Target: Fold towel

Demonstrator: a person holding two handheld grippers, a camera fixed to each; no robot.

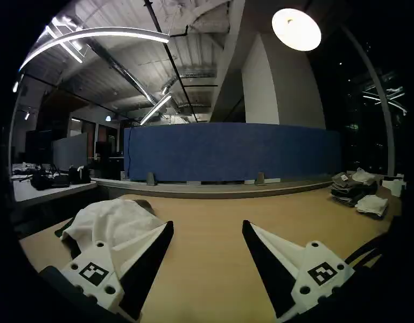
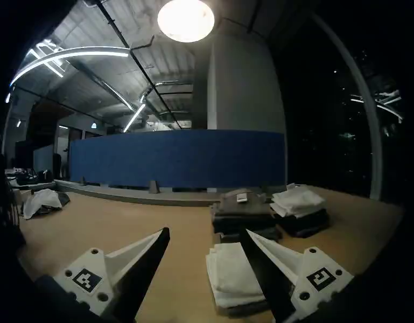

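Observation:
A crumpled white towel (image 1: 114, 222) lies on the wooden table (image 1: 217, 226), just ahead of my left gripper's (image 1: 208, 232) left finger. That gripper is open with nothing between its fingers. The same loose towel (image 2: 41, 201) appears far off to the left in the right gripper view. My right gripper (image 2: 205, 237) is open and hovers low over the table (image 2: 126, 226). A folded white towel (image 2: 232, 274) lies flat beside its right finger, partly hidden by it.
Stacks of folded dark and white towels (image 2: 271, 212) stand ahead of the right gripper, also seen at the table's right end as a folded stack (image 1: 360, 191). A blue divider panel (image 1: 228, 152) runs along the table's far edge. Another desk (image 1: 45, 185) with gear lies left.

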